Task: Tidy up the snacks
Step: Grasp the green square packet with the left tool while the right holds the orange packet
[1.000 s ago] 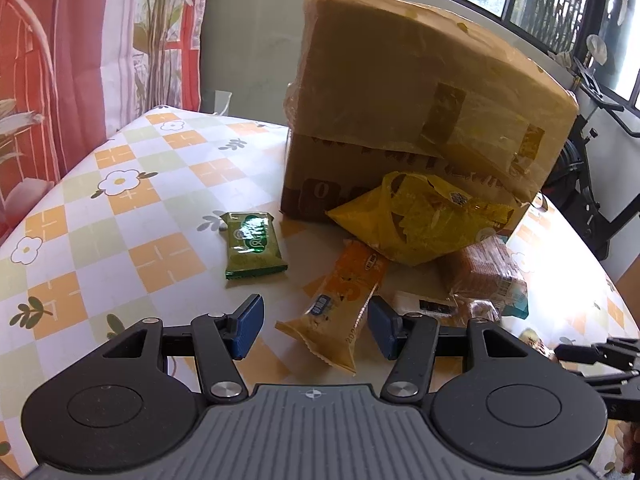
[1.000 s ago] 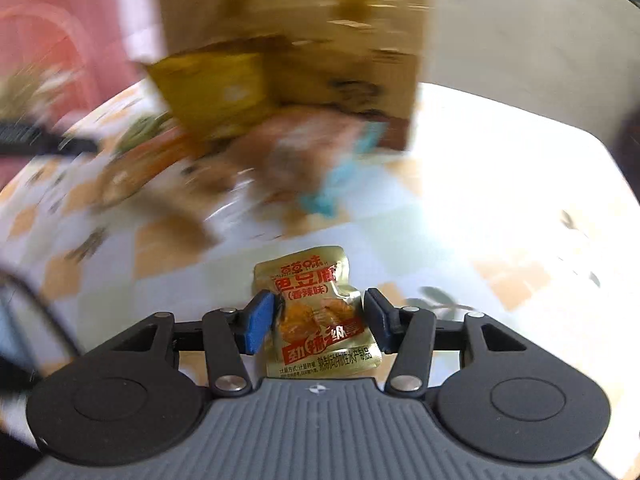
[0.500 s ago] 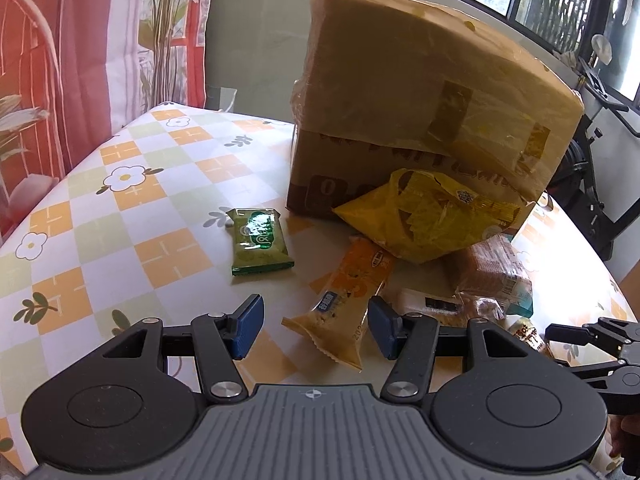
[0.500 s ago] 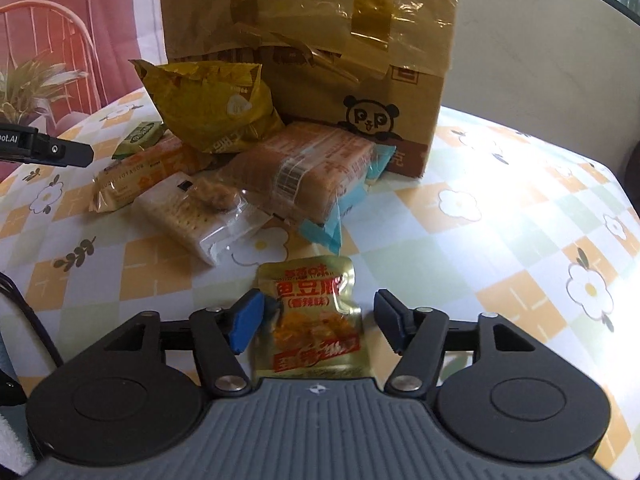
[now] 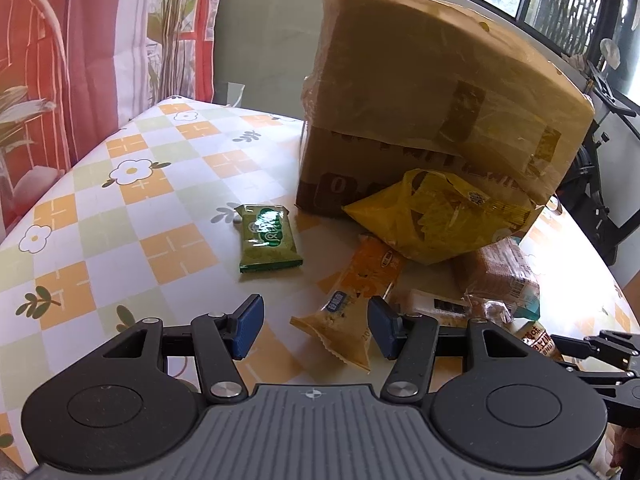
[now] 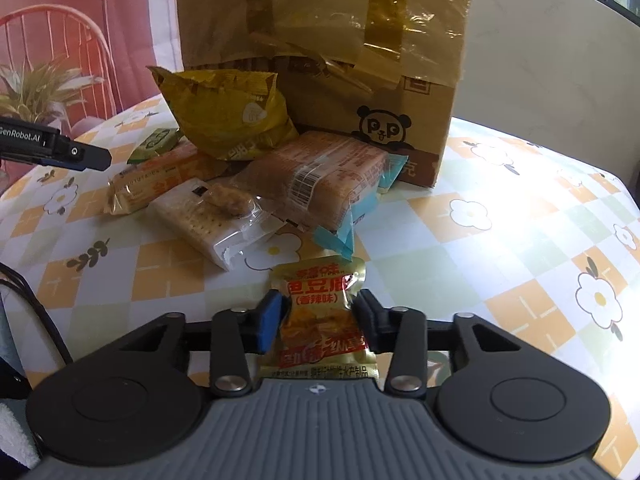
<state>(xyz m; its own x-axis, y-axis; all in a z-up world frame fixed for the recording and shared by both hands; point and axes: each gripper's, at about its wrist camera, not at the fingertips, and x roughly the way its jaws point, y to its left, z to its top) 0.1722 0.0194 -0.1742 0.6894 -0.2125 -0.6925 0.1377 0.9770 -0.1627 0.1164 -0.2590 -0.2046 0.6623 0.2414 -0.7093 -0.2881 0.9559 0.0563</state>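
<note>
My right gripper (image 6: 317, 312) pinches the gold pouch (image 6: 320, 320) across its width; the pouch's long axis runs along the fingers, its top edge pointing away toward the box (image 6: 360, 60), and whether it rests on the table (image 6: 500, 248) I cannot tell. My left gripper (image 5: 312, 326) is spread wide, empty, with the orange pack's (image 5: 356, 296) near end between its fingers, that pack angled toward the yellow bag (image 5: 436, 216). Only the right view shows the box's panda print; only the left shows the green packet (image 5: 267, 238) fully.

box (image 5: 420, 112) blocks rear – tablecloth (image 5: 120, 220) left open
</note>
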